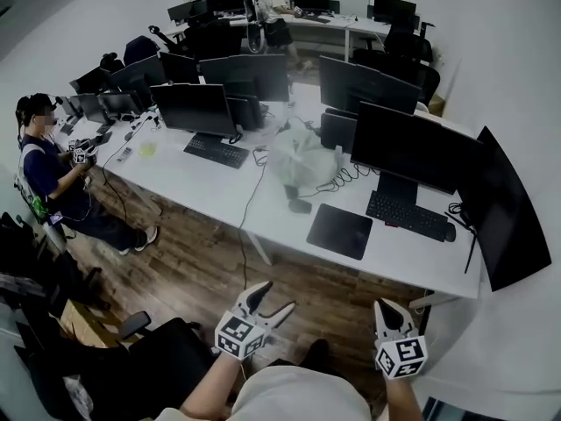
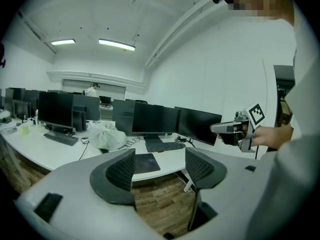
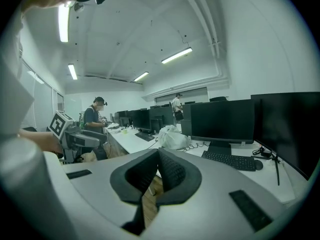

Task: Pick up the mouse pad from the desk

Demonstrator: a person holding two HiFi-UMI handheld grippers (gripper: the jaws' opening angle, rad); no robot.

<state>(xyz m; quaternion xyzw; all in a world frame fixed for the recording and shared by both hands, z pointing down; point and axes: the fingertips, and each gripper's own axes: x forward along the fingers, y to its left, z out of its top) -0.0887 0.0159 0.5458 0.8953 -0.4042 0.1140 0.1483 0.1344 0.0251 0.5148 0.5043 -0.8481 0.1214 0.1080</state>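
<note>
Desk [image 1: 215,193] ahead, left tool [image 1: 277,295] wide, right tool [image 3: 158,155] closed

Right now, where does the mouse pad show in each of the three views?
Head view: mouse pad on the near edge of the desk, right of centre.
Left gripper view: mouse pad just below centre, on the desk edge.
Right gripper view: not visible.
Shared landmark: the white bag, in all three.

The mouse pad [image 1: 340,231] lies on the surface [image 1: 263,209], near the edge that faces the tongs. It is just left of the keyboard [image 1: 408,215], which sits before a monitor [image 1: 412,147]. A bag [image 1: 302,154] rests behind the pad, beside cables [image 1: 346,178]. The left tongs [image 1: 279,295] and right tongs [image 1: 392,308] hang over the floor [image 1: 202,270], short of that edge.
</note>
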